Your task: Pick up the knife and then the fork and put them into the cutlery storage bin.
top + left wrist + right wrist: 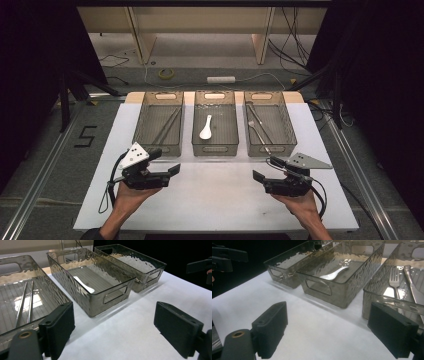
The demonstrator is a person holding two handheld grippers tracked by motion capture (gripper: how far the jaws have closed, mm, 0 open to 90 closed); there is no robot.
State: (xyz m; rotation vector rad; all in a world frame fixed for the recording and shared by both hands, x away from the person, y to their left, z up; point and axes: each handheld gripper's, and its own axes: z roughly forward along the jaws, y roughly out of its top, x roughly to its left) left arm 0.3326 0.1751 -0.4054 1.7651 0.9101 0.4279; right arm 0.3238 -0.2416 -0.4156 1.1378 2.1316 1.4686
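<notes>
Sitting on the bench (210, 200): three bins (215, 131); two chopsticks (167, 126) left, one spoon (205, 127) middle, fork (395, 282) plus knife (412, 281) right. Left tongs (176, 169) and right tongs (265, 168) gape wide, empty, just before the bins.

1. This is a lab or recording studio, not a home: black curtains (30, 75) hang to either side, well outside both tongs.
2. Beyond the tongs, past the worktop (210, 195), loose cables (290, 45), a roll of tape (166, 73) and a white power strip (220, 79) lie on a bare floor.
3. Metal rails (42, 165) run along the floor on both sides of the worktop, and a taped mark (86, 136) sits left of the left tongs (172, 172).
4. Three identical clear bins (215, 127) stand in a neat row just ahead of the tongs, a staged layout.
</notes>
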